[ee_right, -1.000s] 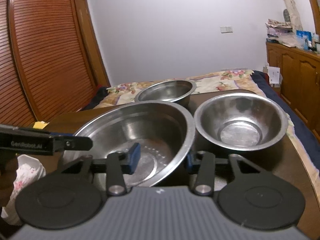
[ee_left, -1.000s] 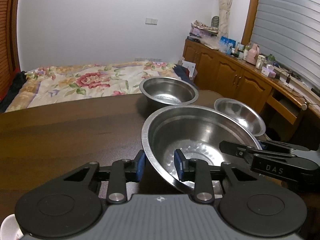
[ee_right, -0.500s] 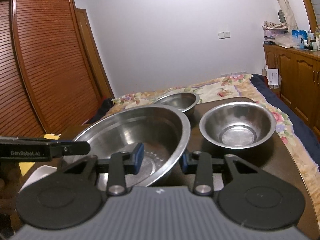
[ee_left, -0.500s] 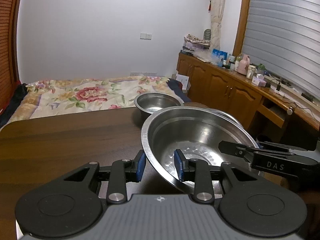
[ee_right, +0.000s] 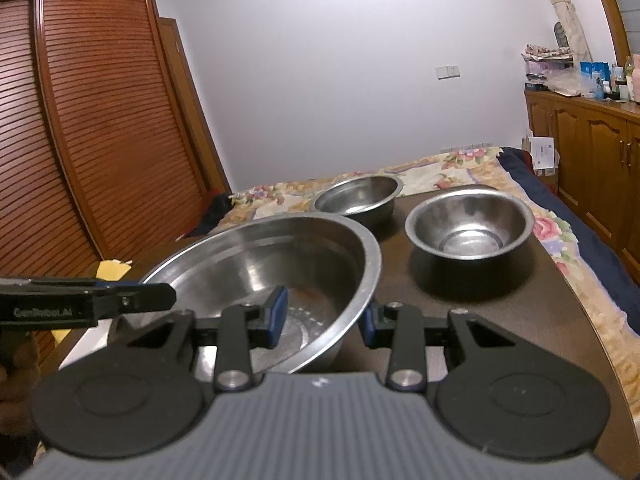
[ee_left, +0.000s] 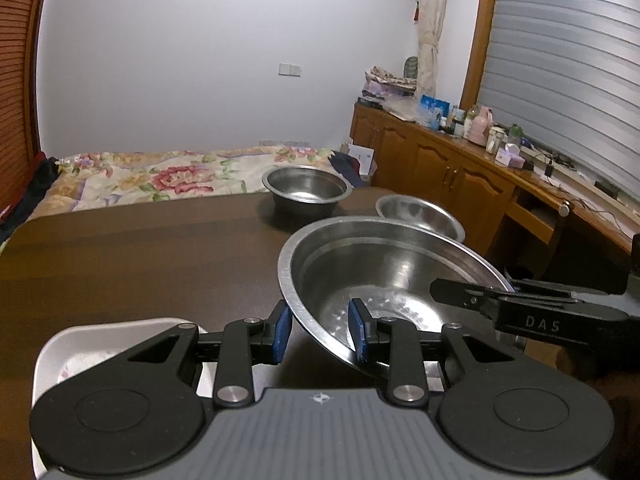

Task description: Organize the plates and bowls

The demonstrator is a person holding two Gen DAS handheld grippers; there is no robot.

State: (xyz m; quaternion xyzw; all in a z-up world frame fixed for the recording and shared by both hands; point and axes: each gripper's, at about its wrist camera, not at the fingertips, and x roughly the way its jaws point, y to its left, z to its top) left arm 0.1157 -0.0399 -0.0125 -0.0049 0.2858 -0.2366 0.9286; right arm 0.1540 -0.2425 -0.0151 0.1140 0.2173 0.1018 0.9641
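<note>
A large steel bowl (ee_left: 384,276) (ee_right: 280,256) hangs tilted above the dark wooden table (ee_left: 140,260), held from both sides. My left gripper (ee_left: 319,330) is shut on the bowl's left rim, one blue pad inside the wall and one outside. My right gripper (ee_right: 323,320) is shut on the opposite rim in the same way. Each gripper shows from the side in the other's view. Two smaller steel bowls stand on the far side of the table: a deep one (ee_left: 306,190) (ee_right: 358,196) at the back and a second one (ee_left: 416,212) (ee_right: 468,224) to its right.
A white square dish (ee_left: 52,360) with a flower pattern lies on the table below my left gripper. A flowered bed (ee_left: 160,176) runs beyond the far table edge. Wooden cabinets (ee_left: 460,176) crowded with bottles stand on the right, a louvred wardrobe (ee_right: 80,140) on the left.
Both grippers have carried the large bowl back toward the near side, away from the two small bowls. The white dish has come into view under my left gripper.
</note>
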